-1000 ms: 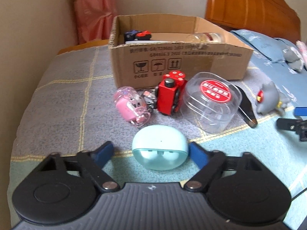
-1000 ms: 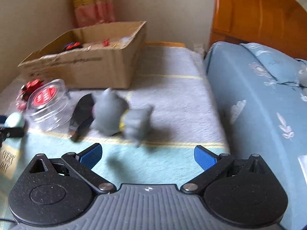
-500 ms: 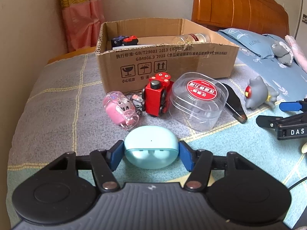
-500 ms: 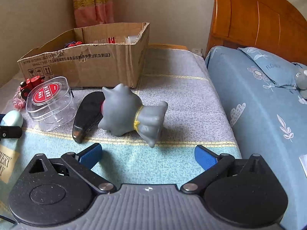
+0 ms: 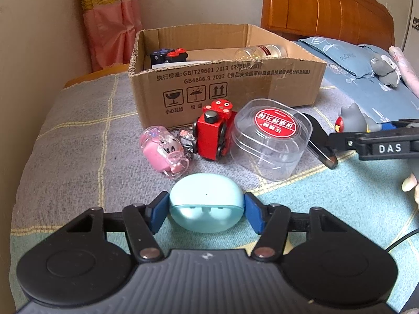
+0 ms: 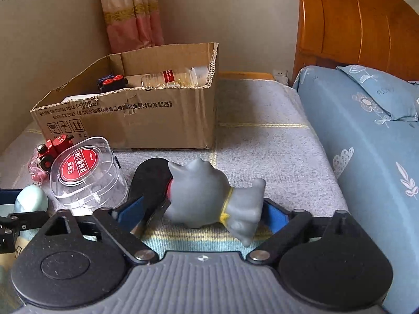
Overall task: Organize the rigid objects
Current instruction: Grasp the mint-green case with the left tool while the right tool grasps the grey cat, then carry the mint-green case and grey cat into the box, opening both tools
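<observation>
My left gripper [image 5: 206,212] is shut on a mint-green earbud case [image 5: 206,205], its blue pads touching both sides, on the bed cover. My right gripper [image 6: 200,210] is around a grey cat figure [image 6: 209,198]; its right pad touches the figure, the left pad stands a little off it. A cardboard box [image 5: 225,89] stands behind and holds a bottle [image 5: 262,51] and a black and red toy [image 5: 169,55]. The box also shows in the right wrist view [image 6: 131,115].
In front of the box lie a pink pig toy [image 5: 162,151], a red robot toy [image 5: 213,130], a clear plastic container with a red label [image 5: 272,141] and a black flat object [image 6: 149,180]. A blue pillow [image 6: 377,91] and wooden headboard [image 6: 353,21] are at right.
My left gripper closed on the earbud case. My right gripper moved forward around the grey cat figure and narrowed on it.
</observation>
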A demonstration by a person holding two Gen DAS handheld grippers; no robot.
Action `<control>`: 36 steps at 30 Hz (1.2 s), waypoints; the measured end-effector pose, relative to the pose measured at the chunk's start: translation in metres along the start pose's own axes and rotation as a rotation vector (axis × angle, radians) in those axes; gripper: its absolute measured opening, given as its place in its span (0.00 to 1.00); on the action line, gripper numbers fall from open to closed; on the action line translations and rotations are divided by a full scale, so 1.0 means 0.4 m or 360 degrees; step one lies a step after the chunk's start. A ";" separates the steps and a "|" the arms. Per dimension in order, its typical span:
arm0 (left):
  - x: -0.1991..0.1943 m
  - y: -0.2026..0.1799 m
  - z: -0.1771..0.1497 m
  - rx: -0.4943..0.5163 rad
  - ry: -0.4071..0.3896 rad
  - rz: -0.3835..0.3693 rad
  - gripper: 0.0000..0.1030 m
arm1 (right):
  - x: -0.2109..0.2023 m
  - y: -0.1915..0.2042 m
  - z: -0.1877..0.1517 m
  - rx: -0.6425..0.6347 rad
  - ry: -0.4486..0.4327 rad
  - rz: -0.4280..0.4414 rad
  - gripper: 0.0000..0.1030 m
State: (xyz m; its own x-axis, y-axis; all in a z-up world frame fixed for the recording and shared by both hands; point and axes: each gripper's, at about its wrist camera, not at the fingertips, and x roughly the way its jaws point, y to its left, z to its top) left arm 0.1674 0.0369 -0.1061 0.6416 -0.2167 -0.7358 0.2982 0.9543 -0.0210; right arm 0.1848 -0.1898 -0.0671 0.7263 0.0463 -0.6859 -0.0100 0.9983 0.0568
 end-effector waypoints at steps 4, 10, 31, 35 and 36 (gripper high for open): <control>0.005 0.001 0.008 0.0003 0.0010 -0.0004 0.59 | 0.001 -0.002 0.007 0.0017 0.0002 -0.0035 0.82; 0.013 0.003 0.011 -0.0001 0.0049 0.0018 0.81 | 0.002 -0.011 0.011 0.0024 0.0022 -0.0038 0.77; -0.003 -0.004 0.030 0.0187 0.0081 -0.0037 0.59 | -0.019 0.011 0.016 -0.0154 0.0055 0.0000 0.76; -0.019 -0.004 0.038 0.0240 0.0087 -0.0049 0.59 | -0.042 0.014 0.023 -0.0261 0.0065 0.0051 0.76; -0.023 -0.002 0.041 0.0250 0.0086 -0.0054 0.59 | -0.047 0.013 0.027 -0.0281 0.0066 0.0058 0.76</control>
State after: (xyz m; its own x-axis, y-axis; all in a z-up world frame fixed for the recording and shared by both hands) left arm 0.1728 0.0346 -0.0883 0.5917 -0.2327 -0.7718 0.4284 0.9018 0.0565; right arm 0.1785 -0.1858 -0.0462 0.6943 0.0806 -0.7151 -0.1590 0.9863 -0.0432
